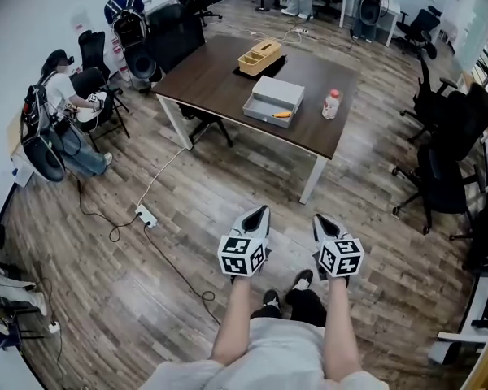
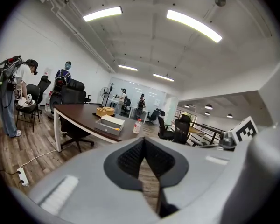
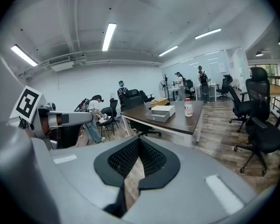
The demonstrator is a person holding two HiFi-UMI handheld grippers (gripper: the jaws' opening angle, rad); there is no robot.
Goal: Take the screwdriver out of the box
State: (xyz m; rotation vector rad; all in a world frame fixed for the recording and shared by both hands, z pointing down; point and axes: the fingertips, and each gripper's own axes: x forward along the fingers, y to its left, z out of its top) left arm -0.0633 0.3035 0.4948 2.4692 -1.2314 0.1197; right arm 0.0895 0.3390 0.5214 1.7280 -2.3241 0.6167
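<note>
While held side by side above the wooden floor (image 1: 187, 210), well apart from the dark brown worktop (image 1: 220, 63): grey left gripper (image 1: 263, 210) and grey right gripper (image 1: 318, 218), both clenched, empty. Orange-handled screwdriver (image 1: 282, 114) inside open grey box (image 1: 256, 106) on worktop.

A grey-brown wood-plank floor (image 1: 228, 218) runs through the open office. A dark brown rectangular table on white legs (image 1: 220, 75) stands mid-room, with a black swivel chair (image 1: 203, 124) tucked under its left edge. More black office chairs (image 1: 447, 177) cluster along the right side. A white power strip (image 1: 145, 214) with its cable lies on the floor near the table's near-left corner. Long strip lights (image 2: 193, 24) glow on the pale grey ceiling (image 3: 84, 13) above a white wall (image 2: 42, 55).
</note>
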